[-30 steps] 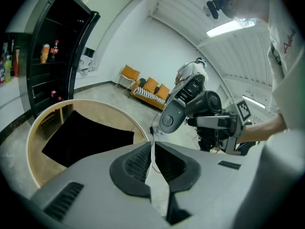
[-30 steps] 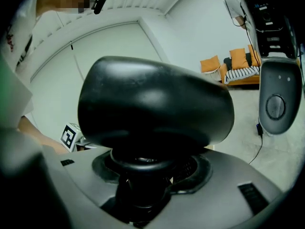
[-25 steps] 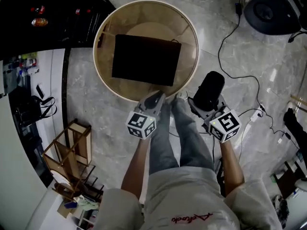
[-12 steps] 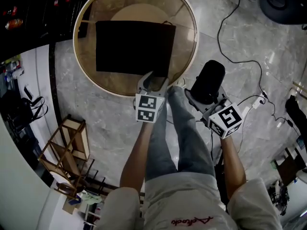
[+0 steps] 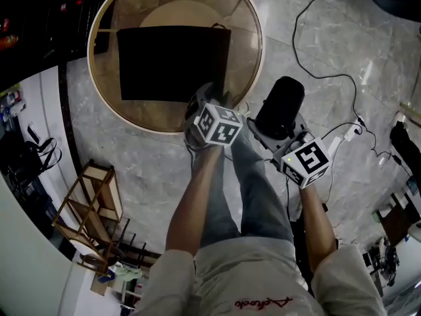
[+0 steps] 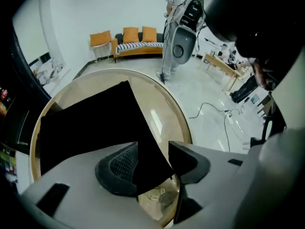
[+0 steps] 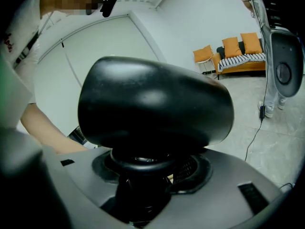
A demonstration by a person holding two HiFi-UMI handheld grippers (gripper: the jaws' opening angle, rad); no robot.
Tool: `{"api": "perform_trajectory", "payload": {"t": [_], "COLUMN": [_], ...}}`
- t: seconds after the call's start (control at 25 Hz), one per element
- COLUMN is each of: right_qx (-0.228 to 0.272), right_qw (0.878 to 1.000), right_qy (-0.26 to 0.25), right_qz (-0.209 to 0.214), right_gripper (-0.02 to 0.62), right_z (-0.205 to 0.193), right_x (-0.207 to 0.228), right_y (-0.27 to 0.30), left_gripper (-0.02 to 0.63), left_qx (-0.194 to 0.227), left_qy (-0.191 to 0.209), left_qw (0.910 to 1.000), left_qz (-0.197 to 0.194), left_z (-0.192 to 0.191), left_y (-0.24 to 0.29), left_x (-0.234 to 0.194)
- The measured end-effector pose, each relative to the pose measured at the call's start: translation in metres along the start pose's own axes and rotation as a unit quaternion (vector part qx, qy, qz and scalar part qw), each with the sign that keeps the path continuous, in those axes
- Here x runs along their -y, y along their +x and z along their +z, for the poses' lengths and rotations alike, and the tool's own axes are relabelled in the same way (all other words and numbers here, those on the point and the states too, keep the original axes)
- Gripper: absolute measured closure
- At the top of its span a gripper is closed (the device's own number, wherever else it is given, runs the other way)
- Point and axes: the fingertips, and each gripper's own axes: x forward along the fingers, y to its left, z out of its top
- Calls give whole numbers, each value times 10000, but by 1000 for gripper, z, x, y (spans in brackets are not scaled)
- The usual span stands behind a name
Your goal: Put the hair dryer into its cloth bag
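A black cloth bag [image 5: 174, 63] lies flat on the round glass-topped table [image 5: 245, 28]. My left gripper [image 5: 205, 101] points steeply down at the bag's near right corner. In the left gripper view its jaws [image 6: 152, 152] stand wide apart after just opening. That corner of the bag [image 6: 90, 123] lies between them, and the pads do not press on it. My right gripper [image 5: 279, 131] hovers beside the table over the floor, shut on the black hair dryer [image 5: 281, 106]. The dryer's rounded body [image 7: 152, 104] fills the right gripper view above the jaws [image 7: 147, 171].
Black cables [image 5: 309, 71] and a power strip [image 5: 348, 131] lie on the marble floor to the right. A wooden rack [image 5: 92, 203] stands at the lower left. The person's legs [image 5: 243, 176] are below the table's near rim. An orange sofa [image 6: 138, 41] and a white appliance [image 6: 183, 32] stand far off.
My left gripper has dropped toward the bag's near right corner, rolled, and gone from shut to wide open. My right gripper has sunk slightly with the hair dryer.
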Motion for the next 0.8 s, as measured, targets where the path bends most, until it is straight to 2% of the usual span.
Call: {"api": "perform_trajectory", "payload": {"t": [0.12,0.28,0.36,0.64,0.8], "right_qx": [-13,-5,-18,-137,-324], "right_qw": [10000,10000,10000,9999,9993], "right_qy": [-5,18,39,-17,-206], "right_qz": [-17,-30,-40,-29,-13], "right_gripper": [344,344,344,344,344], "right_z": [-1,-1,-1,-4,-6], "right_x": [2,7,8,8,8], "right_y": [-2,-3,-3,-1,4], "left_gripper": [393,505,531,565,565], "left_qx": [-197,-194,-146,432,908], "left_qy": [-86,-215,-296,-770,-1035], "left_qw": [9998,9995,9993,9958,9905], "left_qz": [-62,-119,-150,-254,-14], "left_z": [-7,-8,-8,1,9], "left_y": [6,5,3,-19,-46], "left_x": [0,-2,-3,-12,-25]}}
